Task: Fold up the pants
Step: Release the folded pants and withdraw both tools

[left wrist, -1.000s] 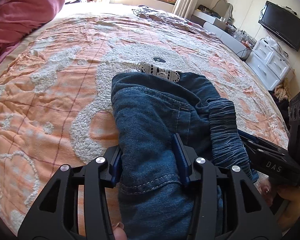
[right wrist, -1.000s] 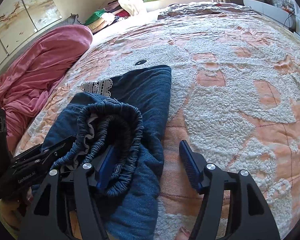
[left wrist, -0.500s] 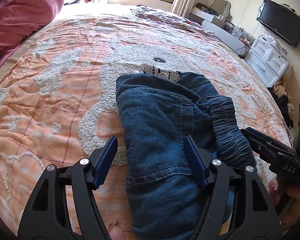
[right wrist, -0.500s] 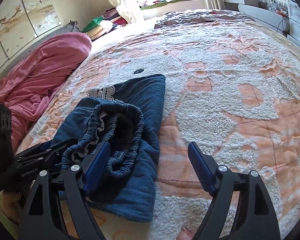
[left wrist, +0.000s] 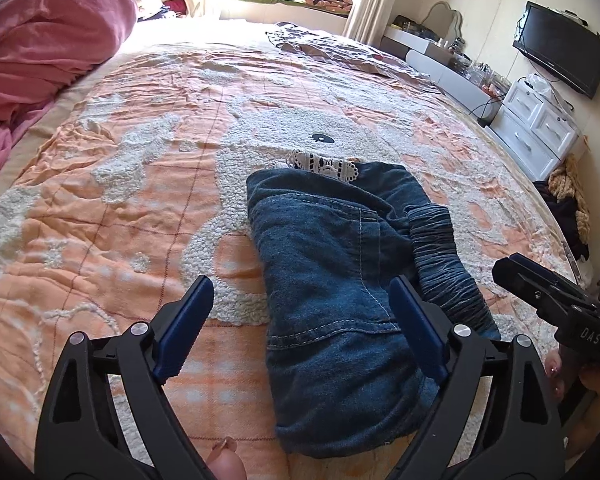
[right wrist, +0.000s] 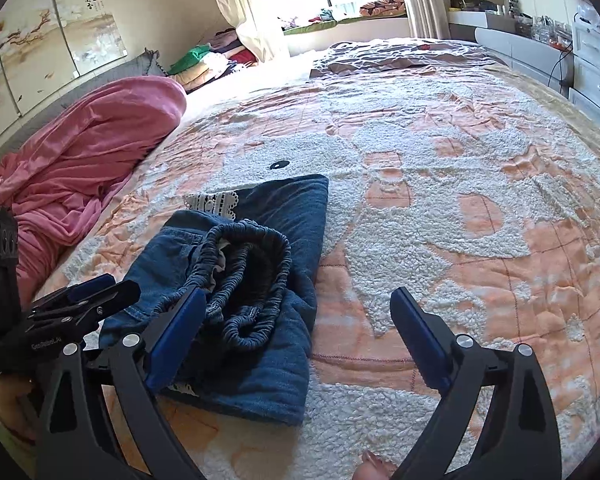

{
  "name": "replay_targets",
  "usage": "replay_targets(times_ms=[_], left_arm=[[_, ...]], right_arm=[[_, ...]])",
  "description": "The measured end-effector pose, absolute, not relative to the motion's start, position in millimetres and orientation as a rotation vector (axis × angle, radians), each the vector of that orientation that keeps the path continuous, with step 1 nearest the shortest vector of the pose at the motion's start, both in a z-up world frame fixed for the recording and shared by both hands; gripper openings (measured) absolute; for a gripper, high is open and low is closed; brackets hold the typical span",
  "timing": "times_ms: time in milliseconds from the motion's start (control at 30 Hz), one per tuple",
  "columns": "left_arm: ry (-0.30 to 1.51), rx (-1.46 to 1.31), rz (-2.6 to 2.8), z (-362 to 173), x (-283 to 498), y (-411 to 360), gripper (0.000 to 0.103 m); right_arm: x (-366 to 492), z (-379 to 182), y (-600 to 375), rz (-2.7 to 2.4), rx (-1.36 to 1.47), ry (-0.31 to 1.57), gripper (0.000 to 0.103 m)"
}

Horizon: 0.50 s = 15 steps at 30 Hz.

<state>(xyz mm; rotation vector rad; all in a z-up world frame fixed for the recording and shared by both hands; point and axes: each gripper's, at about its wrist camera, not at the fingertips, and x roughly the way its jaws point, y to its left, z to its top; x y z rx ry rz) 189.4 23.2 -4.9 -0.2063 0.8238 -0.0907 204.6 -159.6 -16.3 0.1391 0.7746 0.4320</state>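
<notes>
Folded pants (left wrist: 340, 280) on bedspread (left wrist: 140, 208)

The folded pants (left wrist: 340, 280) lie on the bedspread (left wrist: 140, 200) near its front edge, lace trim (left wrist: 324, 164) at their far end, elastic waistband (right wrist: 252, 264) on top toward the right, a heaped blanket (left wrist: 40, 48) along the left edge, and a dresser (left wrist: 540, 128) beyond the right edge.
</notes>
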Motion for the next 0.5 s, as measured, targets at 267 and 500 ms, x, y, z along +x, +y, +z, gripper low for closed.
replay_targets(times_ms=[267,500], left_arm=[[0.786,-0.19,-0.053,10.9,164.0,23.2,0.093],[0.751,-0.167,-0.036,25.8,134.7,17.3,0.093]], right_arm=[[187.2,1.6,-161.5,0.429,0.09,0.715,0.098],[170.4,17.6,-166.5,0.443,0.084,0.672,0.098]])
